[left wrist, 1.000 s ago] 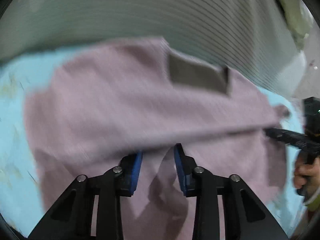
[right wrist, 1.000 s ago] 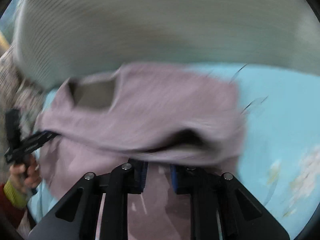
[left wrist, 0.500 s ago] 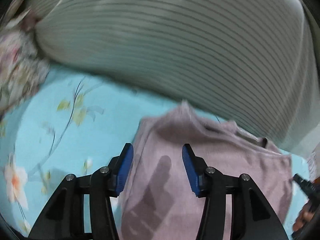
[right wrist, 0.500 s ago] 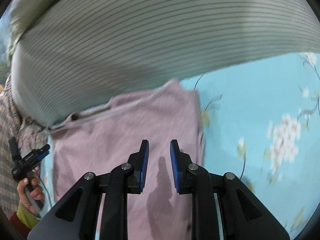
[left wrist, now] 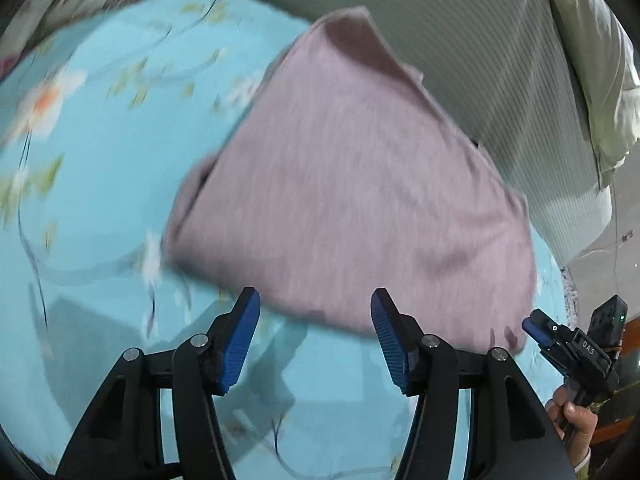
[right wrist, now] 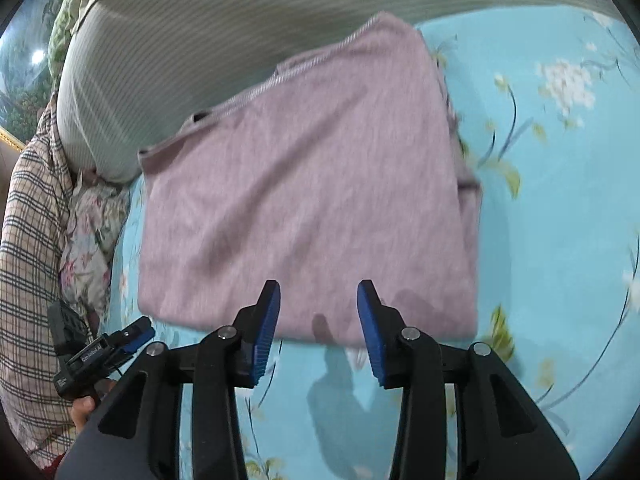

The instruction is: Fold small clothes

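Observation:
A mauve knit garment (left wrist: 360,184) lies folded in half on the light blue flowered bedsheet (left wrist: 92,200); it also shows in the right wrist view (right wrist: 304,184). My left gripper (left wrist: 314,316) is open and empty, just short of the garment's near folded edge. My right gripper (right wrist: 318,308) is open and empty, its tips over the garment's near edge. The right gripper also shows at the lower right of the left wrist view (left wrist: 536,326), and the left gripper at the lower left of the right wrist view (right wrist: 140,330).
A large grey striped pillow (right wrist: 208,20) lies right behind the garment, also in the left wrist view (left wrist: 500,60). A plaid cloth (right wrist: 28,240) and a floral cloth (right wrist: 88,236) lie at the left. A pale green cushion (left wrist: 592,60) sits at the far right.
Both grippers have let go of the garment, opened wide and pulled back toward me. The garment's lifted half now lies flat, folded over the other half.

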### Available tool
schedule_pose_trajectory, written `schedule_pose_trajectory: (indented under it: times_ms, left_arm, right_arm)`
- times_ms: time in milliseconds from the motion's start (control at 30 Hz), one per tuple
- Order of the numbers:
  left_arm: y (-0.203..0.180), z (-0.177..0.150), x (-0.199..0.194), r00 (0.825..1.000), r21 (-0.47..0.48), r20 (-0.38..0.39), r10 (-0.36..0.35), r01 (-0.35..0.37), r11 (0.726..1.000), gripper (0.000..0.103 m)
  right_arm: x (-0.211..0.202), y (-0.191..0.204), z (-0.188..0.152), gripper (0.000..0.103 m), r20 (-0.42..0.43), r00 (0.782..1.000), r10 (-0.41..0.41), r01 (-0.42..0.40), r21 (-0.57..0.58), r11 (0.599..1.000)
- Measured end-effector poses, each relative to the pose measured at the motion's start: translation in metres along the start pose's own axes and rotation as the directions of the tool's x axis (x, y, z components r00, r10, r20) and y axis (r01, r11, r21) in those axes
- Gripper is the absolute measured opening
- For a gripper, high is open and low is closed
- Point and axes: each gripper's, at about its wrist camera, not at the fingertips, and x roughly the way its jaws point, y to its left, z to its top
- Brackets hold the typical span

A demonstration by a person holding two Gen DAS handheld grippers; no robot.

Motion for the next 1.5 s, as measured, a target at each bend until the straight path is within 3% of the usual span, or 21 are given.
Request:
schedule_pose_trajectory:
  times_ms: [133, 300, 533, 767, 800, 867, 967, 1167, 1300, 1400, 1500]
  left_arm:
    - [0.02, -0.016, -0.006, 0.999, -0.059, -0.028, -0.025, 0.023, 0.998, 0.06]
    - [0.016, -0.017, 0.004, 0.999, -0.096, -0.008, -0.032, 0.031, 0.995, 0.062]
    - [0.026, 0.009, 0.028, 0.996, -0.23, 0.073, -0.048, 0.063, 0.971, 0.063]
    - [0.042, 0.038, 0.042, 0.983, -0.366, 0.18, -0.033, 0.098, 0.925, 0.06]
    - [0.042, 0.042, 0.042, 0.982, -0.364, 0.186, -0.029, 0.096, 0.926, 0.058]
    - [0.04, 0.049, 0.046, 0.982, -0.35, 0.187, -0.014, 0.08, 0.933, 0.033]
    - [0.041, 0.051, 0.043, 0.982, -0.326, 0.187, -0.042, 0.103, 0.94, 0.015]
    - [-0.003, 0.052, 0.014, 0.976, -0.147, 0.21, -0.061, 0.093, 0.985, 0.01]
    - [-0.061, 0.051, 0.004, 0.974, 0.049, 0.2, -0.107, 0.1, 0.994, 0.009]
    - [-0.111, 0.043, 0.008, 0.976, 0.224, 0.171, -0.133, 0.093, 0.97, 0.009]
    - [-0.16, 0.029, 0.028, 0.984, 0.397, 0.119, -0.129, 0.072, 0.915, 0.009]
  right_arm:
    - [0.0, 0.006, -0.012, 0.043, -0.023, 1.0, 0.001, -0.002, -0.011, 1.0]
    - [-0.007, 0.008, -0.016, 0.046, -0.028, 1.0, 0.002, -0.003, -0.028, 1.0]
    - [-0.013, 0.005, -0.012, 0.047, -0.023, 1.0, -0.009, 0.008, -0.041, 0.999]
    - [-0.006, 0.003, -0.002, 0.047, -0.036, 0.999, -0.006, 0.004, -0.049, 0.999]
    - [-0.004, 0.003, 0.001, 0.047, -0.035, 0.999, -0.003, 0.001, -0.048, 0.999]
    - [-0.003, 0.003, 0.002, 0.047, -0.032, 0.999, 0.0, -0.002, -0.046, 0.999]
    - [-0.002, 0.004, 0.008, 0.047, -0.025, 1.0, 0.01, -0.011, -0.053, 0.999]
    - [0.002, -0.001, 0.022, 0.047, -0.005, 1.0, 0.029, -0.029, -0.041, 0.999]
    - [-0.002, -0.01, 0.039, 0.047, 0.028, 0.998, 0.057, -0.057, 0.003, 0.998]
    - [-0.006, -0.016, 0.052, 0.047, 0.055, 0.994, 0.093, -0.095, 0.028, 0.995]
    - [-0.009, -0.024, 0.067, 0.047, 0.08, 0.986, 0.145, -0.151, 0.065, 0.986]
